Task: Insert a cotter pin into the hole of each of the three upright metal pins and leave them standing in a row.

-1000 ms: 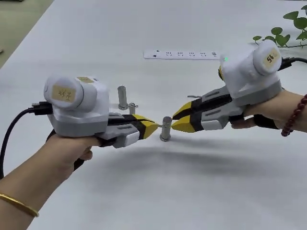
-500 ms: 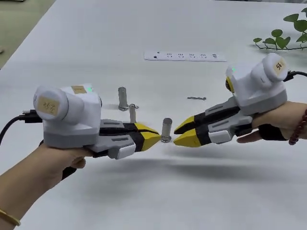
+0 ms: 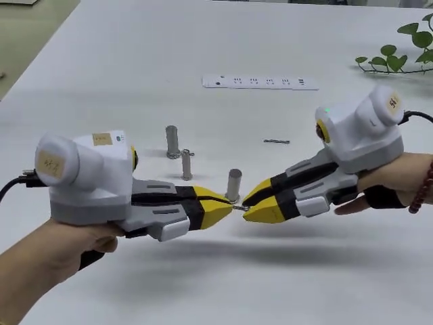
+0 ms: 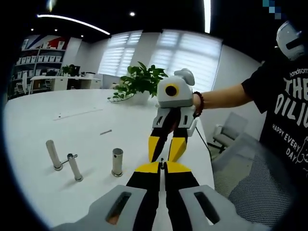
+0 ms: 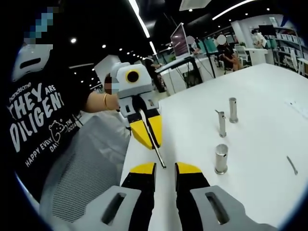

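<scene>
Head view showed us our left tongs (image 3: 231,207) clamped on a cotter pin (image 5: 153,139), its tip between our parted right tongs (image 3: 246,208), just beside the nearest upright pin (image 3: 233,184) on the worktop (image 3: 203,277)

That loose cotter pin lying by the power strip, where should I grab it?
Probably pinch the loose cotter pin mid-shank from straight above, jaws across its length: it lies flat and thin on the table, offering little sideways. Use the open right tool.
</scene>
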A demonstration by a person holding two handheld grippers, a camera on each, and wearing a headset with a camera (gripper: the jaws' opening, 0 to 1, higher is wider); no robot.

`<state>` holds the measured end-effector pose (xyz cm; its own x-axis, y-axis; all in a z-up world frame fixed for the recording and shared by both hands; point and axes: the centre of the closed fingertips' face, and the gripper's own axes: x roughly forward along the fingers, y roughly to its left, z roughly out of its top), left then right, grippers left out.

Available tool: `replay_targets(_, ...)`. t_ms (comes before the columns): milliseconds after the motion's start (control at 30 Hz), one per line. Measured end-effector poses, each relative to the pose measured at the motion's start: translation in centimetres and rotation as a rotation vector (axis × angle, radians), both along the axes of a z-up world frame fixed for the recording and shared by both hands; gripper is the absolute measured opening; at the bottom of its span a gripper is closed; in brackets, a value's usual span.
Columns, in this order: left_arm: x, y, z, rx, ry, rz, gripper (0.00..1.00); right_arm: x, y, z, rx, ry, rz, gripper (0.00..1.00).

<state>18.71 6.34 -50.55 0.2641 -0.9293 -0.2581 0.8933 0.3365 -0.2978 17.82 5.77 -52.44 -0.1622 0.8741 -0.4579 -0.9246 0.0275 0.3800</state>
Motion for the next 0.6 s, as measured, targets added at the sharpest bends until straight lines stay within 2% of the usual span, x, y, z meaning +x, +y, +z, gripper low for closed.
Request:
replay_targets(367, -0.34, -0.23, 0.39, -0.028, 0.007, -0.008, 0.0, -0.59, 0.39, 0.41, 0.0, 0.003, 0.032, 0.0)
replay_targets(533, -0.44, -0.19, 0.34, -0.027, 0.009, -0.012, 0.0, -0.7, 0.3, 0.5, -0.004, -0.021, 0.048, 0.0)
replay_targets(600, -0.5, -0.22, 0.3, -0.028, 0.01, -0.011, 0.0, -0.78, 0.27, 0.48, -0.011, -0.046, 0.062, 0.0)
